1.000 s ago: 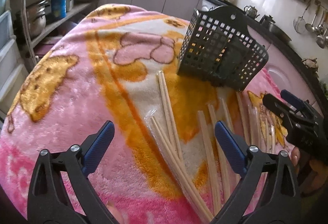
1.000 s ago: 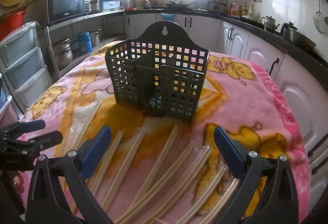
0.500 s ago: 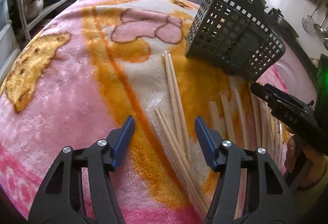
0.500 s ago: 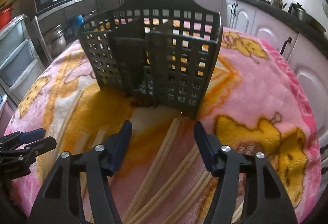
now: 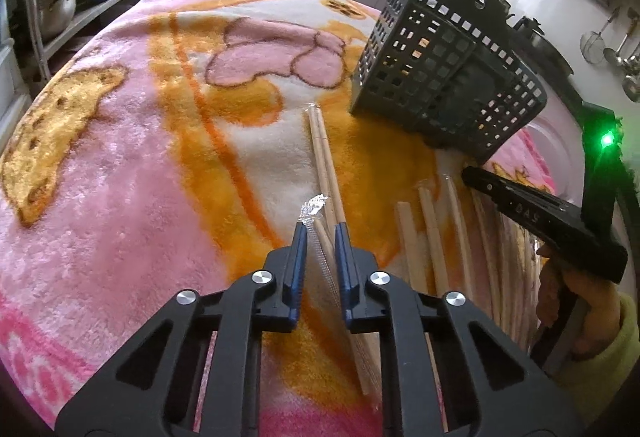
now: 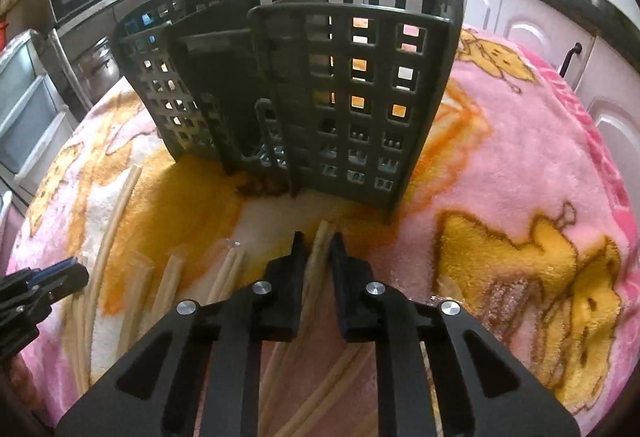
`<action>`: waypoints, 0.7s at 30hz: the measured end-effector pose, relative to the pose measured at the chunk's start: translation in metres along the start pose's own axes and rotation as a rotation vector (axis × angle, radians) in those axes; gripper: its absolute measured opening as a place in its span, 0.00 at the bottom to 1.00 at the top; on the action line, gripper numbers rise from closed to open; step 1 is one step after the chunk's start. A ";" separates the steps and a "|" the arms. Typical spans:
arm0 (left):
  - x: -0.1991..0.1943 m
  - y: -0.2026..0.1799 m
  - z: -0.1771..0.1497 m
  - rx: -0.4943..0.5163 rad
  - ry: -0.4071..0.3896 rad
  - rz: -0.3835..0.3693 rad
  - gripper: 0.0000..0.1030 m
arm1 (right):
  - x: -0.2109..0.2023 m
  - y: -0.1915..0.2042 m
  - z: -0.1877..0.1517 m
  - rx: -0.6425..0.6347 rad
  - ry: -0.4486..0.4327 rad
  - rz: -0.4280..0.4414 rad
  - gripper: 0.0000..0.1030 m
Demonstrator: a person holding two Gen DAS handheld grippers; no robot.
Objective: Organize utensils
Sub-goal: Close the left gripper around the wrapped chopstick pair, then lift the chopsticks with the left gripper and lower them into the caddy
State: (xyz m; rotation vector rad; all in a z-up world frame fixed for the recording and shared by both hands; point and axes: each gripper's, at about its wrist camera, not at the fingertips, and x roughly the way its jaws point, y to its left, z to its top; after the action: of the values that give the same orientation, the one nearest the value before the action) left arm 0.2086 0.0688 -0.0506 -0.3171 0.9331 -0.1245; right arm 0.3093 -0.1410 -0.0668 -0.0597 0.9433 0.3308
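Chopsticks lie scattered on the pink blanket point(image 5: 120, 165) before the dark basket point(image 5: 448, 85), upper right. Left gripper point(image 5: 320, 233), lower centre, has just been closing and now pinches a wrapped chopstick pair point(image 5: 320, 237). Right gripper point(image 6: 318, 243) likewise has just closed on another chopstick pair point(image 6: 318, 249); both pickups appear secured.

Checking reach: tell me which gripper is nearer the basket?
Right. The right gripper sits just before the basket; the left gripper is further back, off to its side.
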 end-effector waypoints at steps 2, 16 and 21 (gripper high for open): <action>-0.003 -0.001 0.000 0.006 -0.006 -0.004 0.05 | -0.002 -0.003 0.000 0.017 -0.002 0.034 0.12; -0.045 -0.020 0.022 0.060 -0.108 -0.047 0.02 | -0.078 -0.014 0.013 0.032 -0.163 0.300 0.05; -0.059 -0.034 0.032 0.092 -0.146 -0.060 0.01 | -0.102 -0.012 0.015 0.003 -0.219 0.326 0.05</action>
State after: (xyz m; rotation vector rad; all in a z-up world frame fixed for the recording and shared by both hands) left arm 0.2003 0.0573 0.0233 -0.2656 0.7706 -0.1963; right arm 0.2695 -0.1750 0.0229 0.1329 0.7350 0.6245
